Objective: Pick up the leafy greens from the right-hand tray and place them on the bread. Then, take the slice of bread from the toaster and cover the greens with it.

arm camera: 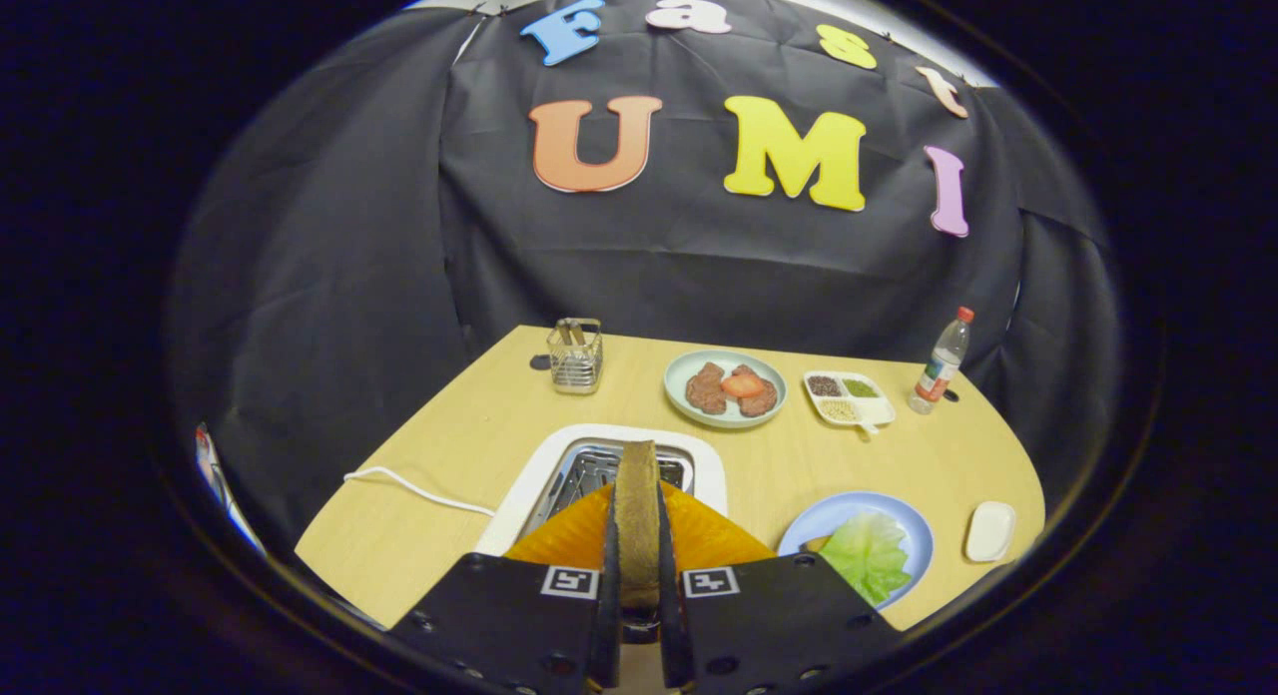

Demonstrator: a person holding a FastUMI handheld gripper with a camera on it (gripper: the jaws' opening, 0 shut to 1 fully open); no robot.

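One slice of bread (636,505) is clamped edge-on between the two fingers of the gripper (637,565), both of them pressed flat against its faces, and it is held upright directly above the white toaster (519,500). The toaster's open slot (589,470) with its metal grille can be seen just beyond the slice. To the right of the fingers, a pale blue plate (849,510) is seen on the wooden table (449,445), and the leafy greens (867,555) are spread across it; whatever lies under the leaf cannot be made out. A small white dish (989,531) is set just beside that plate. Farther back, a light green plate (726,387) is loaded with two brown meat pieces and a red slice between them, and next to it a white divided tray (849,396) is filled with dark, green and pale seasonings. A plastic bottle with a red cap (941,361) is stood at the far right edge. A wire basket (575,354) is placed at the far left, and a white cord (414,487) is trailed across the table from the toaster.
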